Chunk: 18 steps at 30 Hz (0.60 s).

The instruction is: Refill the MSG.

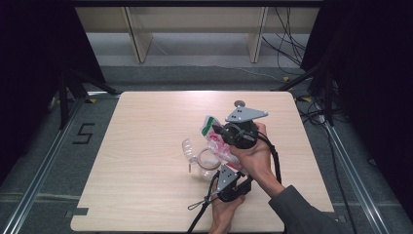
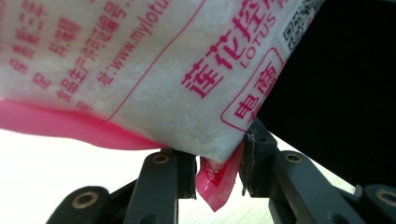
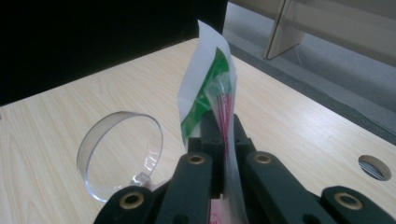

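Note:
A white bag [image 1: 213, 132] with pink and green print hangs above the table between both grippers. My right gripper [image 1: 219, 130] is shut on the bag's flat sealed end, which stands up white and green [image 3: 208, 79] from between the jaws of my right gripper [image 3: 224, 135]. My left gripper [image 1: 225, 165] comes in from below, near the table's front. The bag's white, grain-filled body [image 2: 154, 70] lies close over the camera, and my left gripper [image 2: 218, 170] is shut on its pink lower corner [image 2: 215, 186]. A clear plastic container [image 1: 197, 157] lies on its side under the bag, with its round mouth [image 3: 119, 154] left of the right jaws.
The light wooden table [image 1: 146, 126] has a round cable hole [image 1: 239, 103] near its far edge, also the hole [image 3: 373, 168]. Black curtains stand at both sides, and a wooden shelf frame [image 1: 139, 39] and cables lie on the floor beyond the table.

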Each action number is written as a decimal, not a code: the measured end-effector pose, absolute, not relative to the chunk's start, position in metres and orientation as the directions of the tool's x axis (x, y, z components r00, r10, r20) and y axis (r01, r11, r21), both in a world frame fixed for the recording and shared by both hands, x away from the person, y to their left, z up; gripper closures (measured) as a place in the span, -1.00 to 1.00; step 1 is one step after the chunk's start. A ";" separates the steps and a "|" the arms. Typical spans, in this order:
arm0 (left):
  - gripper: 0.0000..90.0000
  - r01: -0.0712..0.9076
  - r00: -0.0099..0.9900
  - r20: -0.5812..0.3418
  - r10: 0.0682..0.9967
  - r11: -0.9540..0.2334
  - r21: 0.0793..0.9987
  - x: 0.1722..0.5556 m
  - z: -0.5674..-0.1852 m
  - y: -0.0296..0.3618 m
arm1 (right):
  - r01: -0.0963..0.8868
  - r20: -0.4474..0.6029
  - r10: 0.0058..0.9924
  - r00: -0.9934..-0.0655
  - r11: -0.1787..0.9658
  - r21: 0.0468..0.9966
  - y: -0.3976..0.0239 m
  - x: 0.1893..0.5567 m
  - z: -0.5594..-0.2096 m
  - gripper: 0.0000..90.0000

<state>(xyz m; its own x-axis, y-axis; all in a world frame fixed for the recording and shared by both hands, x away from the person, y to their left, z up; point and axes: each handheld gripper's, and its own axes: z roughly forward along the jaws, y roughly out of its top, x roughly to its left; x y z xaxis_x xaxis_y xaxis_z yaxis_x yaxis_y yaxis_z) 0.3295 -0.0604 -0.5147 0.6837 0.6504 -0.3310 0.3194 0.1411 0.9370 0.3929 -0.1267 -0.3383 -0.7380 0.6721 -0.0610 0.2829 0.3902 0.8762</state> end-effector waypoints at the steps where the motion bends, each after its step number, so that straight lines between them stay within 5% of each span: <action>1: 0.56 0.325 0.678 -0.330 0.656 0.135 0.936 0.329 -0.514 -0.060 | 0.279 -0.064 0.667 -0.742 0.394 0.876 -0.126 0.394 -0.339 1.00; 18: 0.58 0.321 0.695 -0.338 0.634 0.147 0.936 0.329 -0.514 -0.060 | 0.285 -0.072 0.655 -0.752 0.422 0.860 -0.117 0.396 -0.345 1.00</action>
